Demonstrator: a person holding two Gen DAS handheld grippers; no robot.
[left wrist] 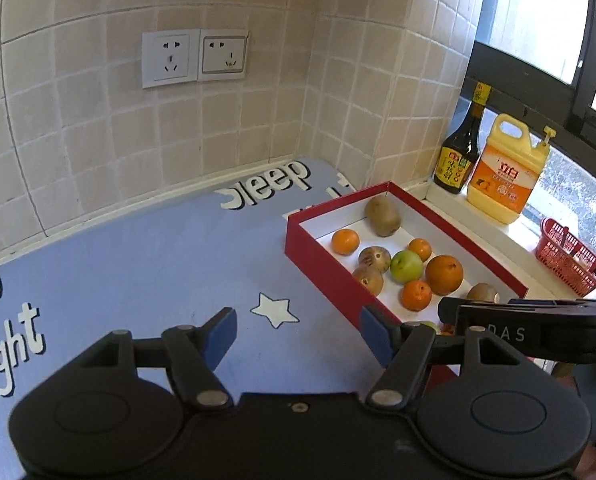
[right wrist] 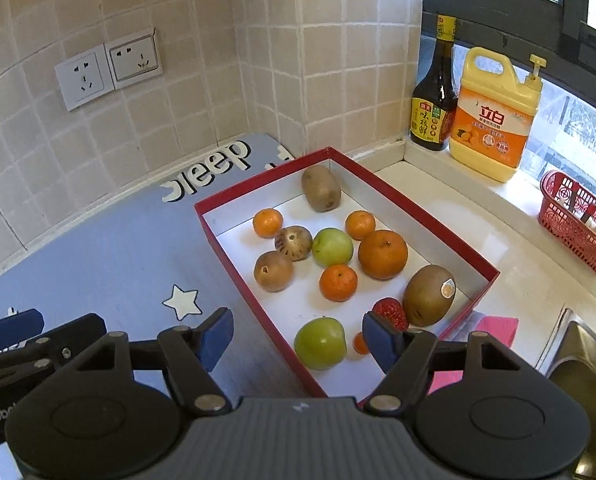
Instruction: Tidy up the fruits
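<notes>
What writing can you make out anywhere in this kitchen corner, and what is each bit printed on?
"Sleep": white letters, upside down, on the blue mat.
"ight": cut-off white letters at the mat's near edge.
"立白": yellow detergent jug; its smaller print is too small to read.
"味极鲜": dark sauce bottle; the rest is blurred.
"DAS": partly hidden letters on the right tool.
Kiwi sticker: unreadable.

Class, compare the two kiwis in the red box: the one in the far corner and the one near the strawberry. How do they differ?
The far kiwi shows no sticker; the near kiwi carries a small round sticker. The far kiwi lies alone by the back corner of the red box; the near kiwi sits against the strawberry by the right wall. The near kiwi looks bigger, though it is closer to the camera. Both are brown, oval, and lie on their sides.
</notes>
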